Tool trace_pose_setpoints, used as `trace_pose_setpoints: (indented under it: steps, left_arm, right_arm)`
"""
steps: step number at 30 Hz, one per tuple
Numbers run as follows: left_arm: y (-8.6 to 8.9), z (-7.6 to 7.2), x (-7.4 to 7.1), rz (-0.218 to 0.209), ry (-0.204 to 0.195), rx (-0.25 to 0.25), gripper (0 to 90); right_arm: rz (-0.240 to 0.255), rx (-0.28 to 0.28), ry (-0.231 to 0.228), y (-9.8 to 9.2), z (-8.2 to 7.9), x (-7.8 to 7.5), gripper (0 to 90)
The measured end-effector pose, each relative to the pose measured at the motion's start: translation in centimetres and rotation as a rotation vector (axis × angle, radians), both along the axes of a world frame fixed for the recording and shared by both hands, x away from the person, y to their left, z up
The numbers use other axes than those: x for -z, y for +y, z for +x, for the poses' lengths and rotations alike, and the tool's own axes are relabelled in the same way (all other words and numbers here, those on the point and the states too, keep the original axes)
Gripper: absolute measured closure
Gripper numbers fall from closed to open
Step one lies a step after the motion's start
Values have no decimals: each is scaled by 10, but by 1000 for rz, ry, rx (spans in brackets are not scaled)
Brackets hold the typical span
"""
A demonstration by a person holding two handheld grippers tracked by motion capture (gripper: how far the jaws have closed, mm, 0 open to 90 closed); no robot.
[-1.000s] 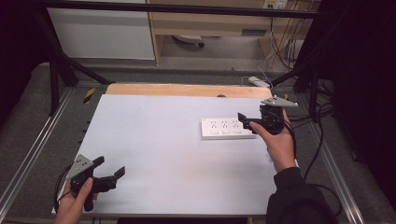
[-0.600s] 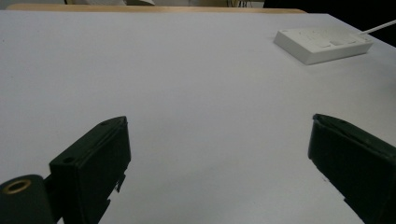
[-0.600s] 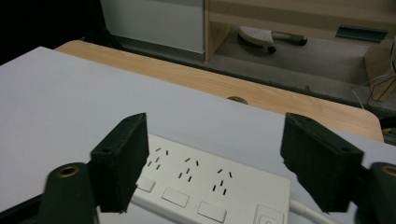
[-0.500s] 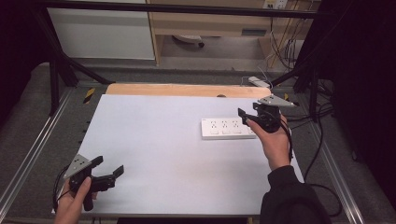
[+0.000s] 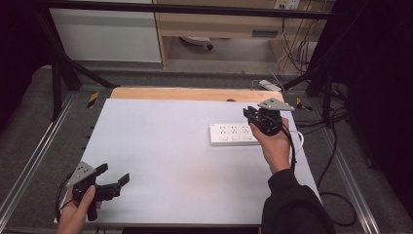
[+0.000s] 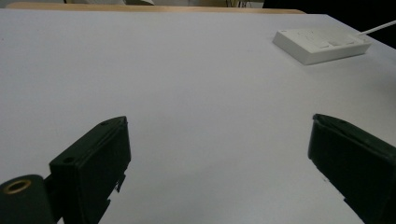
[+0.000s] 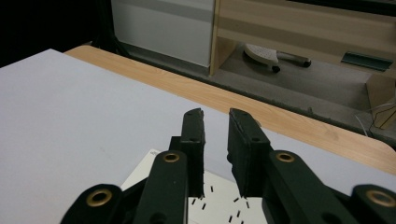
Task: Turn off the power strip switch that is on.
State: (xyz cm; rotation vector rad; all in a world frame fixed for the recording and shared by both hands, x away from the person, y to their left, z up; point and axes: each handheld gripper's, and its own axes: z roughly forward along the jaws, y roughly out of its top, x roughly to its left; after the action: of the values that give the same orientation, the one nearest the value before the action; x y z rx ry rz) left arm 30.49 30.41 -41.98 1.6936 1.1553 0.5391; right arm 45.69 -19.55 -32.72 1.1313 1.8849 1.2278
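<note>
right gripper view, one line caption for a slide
Right gripper, black jaws nearly closed on nothing, above a white plastic power strip.

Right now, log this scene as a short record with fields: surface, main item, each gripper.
surface: white table top with a wooden strip along its far edge
main item: white power strip, lying flat at the table's right side
right gripper: above the power strip, jaws nearly together after closing just now, nothing between them
left gripper: at the near left corner, jaws wide open, nothing between them
</note>
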Motion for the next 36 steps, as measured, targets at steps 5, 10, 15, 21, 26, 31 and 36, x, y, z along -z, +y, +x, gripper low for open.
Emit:
trace_pose_setpoints:
  steps: [5, 10, 15, 21, 26, 31, 36]
  left_arm:
    - [-2, 0, 0, 16, -2, 11, 57]
    - [-1, -3, 0, 25, -1, 8, 57]
    - [-1, 0, 0, 24, -2, 4, 58]
    - [-1, 1, 0, 25, -2, -7, 58]
    - [-3, 1, 0, 27, -2, 2, 58]
    - [-4, 1, 0, 27, 3, 4, 58]
    - [-4, 1, 0, 29, -1, 6, 59]
  right_arm:
    - [20, -3, 3, 3, 5, 3, 828]
    - [25, -2, 0, 6, 8, 4, 845]
    - [25, -3, 4, 8, 12, 7, 886]
    - [38, 6, 18, 9, 19, 13, 900]
    - [40, 11, 28, 11, 22, 18, 900]
    - [25, 12, 44, 13, 27, 23, 900]
    - [12, 15, 60, 16, 31, 28, 900]
